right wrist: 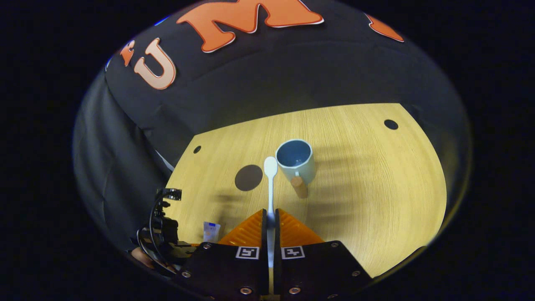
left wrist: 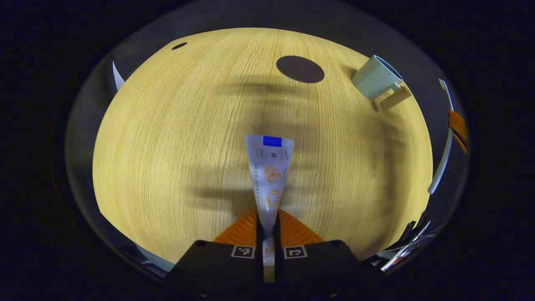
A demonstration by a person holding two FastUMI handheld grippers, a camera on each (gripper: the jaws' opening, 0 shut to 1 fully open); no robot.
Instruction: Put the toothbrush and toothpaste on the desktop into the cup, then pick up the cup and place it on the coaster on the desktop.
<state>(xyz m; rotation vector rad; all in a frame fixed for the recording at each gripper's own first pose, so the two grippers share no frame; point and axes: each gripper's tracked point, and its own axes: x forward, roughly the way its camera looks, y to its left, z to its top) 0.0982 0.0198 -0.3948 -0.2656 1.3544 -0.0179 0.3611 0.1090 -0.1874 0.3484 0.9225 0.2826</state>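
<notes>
Clamped in the left gripper (left wrist: 267, 240): the paste (left wrist: 269, 171), both fingers pressed on its lower end, the flat crimped tail pointing forward and clear of the desk (left wrist: 167, 146). Clamped likewise in the right gripper (right wrist: 269, 228): the brush (right wrist: 270, 184), handle pinched between the fingers, head leading and poised just left of the cup (right wrist: 296, 161).

Farther out in the right gripper view: cup upright, mouth open and nothing inside that can be made out, wooden handle turned toward the camera. Left of it, well apart, the dark round coaster (right wrist: 248, 177), bare. In the left gripper view the coaster (left wrist: 300, 69) lies ahead and the cup (left wrist: 376, 77) off to the right, near the desk edge.

Judged step: dropping the brush in first, being the closer.

- Bring the head over the centre of the mouth, not the rim; a knock on the rim could tip or slide the cup.
- Tilt steeply, lower until the head is well inside, then let go, so it leans on the wall rather than topples out.
- Hold the paste back on the left meanwhile, to avoid crowding.
- Afterwards feed the paste in beside the brush, away from the cup's handle, leaving that handle free for the lift to the coaster.
</notes>
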